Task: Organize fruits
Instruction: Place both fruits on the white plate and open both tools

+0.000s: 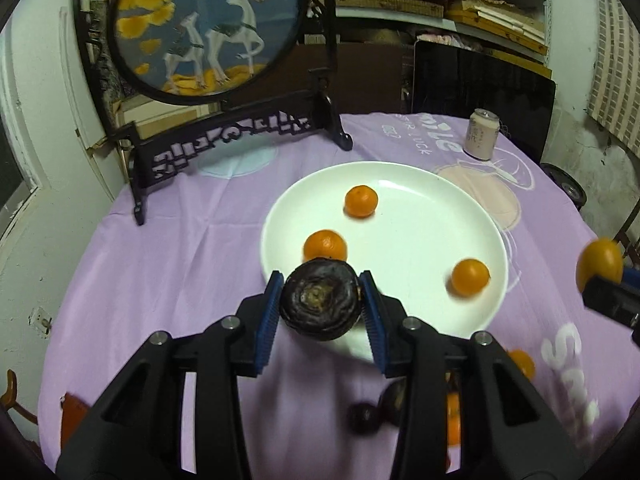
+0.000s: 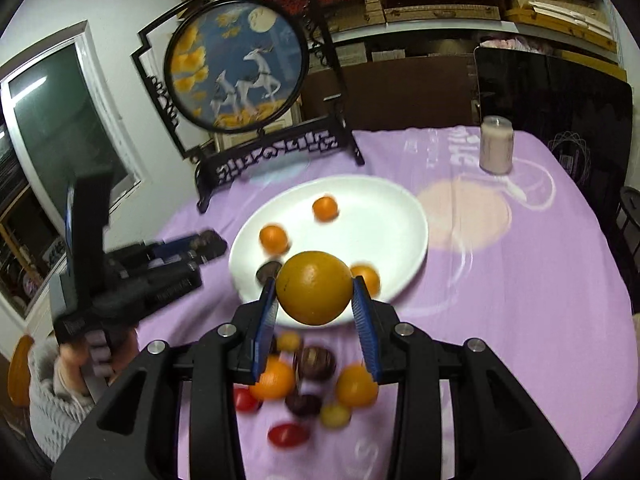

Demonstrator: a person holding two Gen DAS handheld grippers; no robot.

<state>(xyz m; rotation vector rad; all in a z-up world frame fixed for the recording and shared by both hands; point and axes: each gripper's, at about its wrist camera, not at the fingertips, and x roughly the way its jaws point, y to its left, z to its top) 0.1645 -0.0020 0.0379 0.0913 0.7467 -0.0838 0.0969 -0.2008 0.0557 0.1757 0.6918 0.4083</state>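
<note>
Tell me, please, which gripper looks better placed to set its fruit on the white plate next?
Probably left. The left gripper, holding the dark fruit, hangs at the plate rim; the right gripper with its orange looks similarly close.

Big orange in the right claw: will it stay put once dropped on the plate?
Probably rolls: the orange looks round and smooth, and the plate is shallow and glossy. It likely nudges the small oranges nearby. Seems firm; the right claw leaves no dent.

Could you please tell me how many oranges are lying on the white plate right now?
3: one orange toward the far side, one near the left rim, one near the right rim.
</note>
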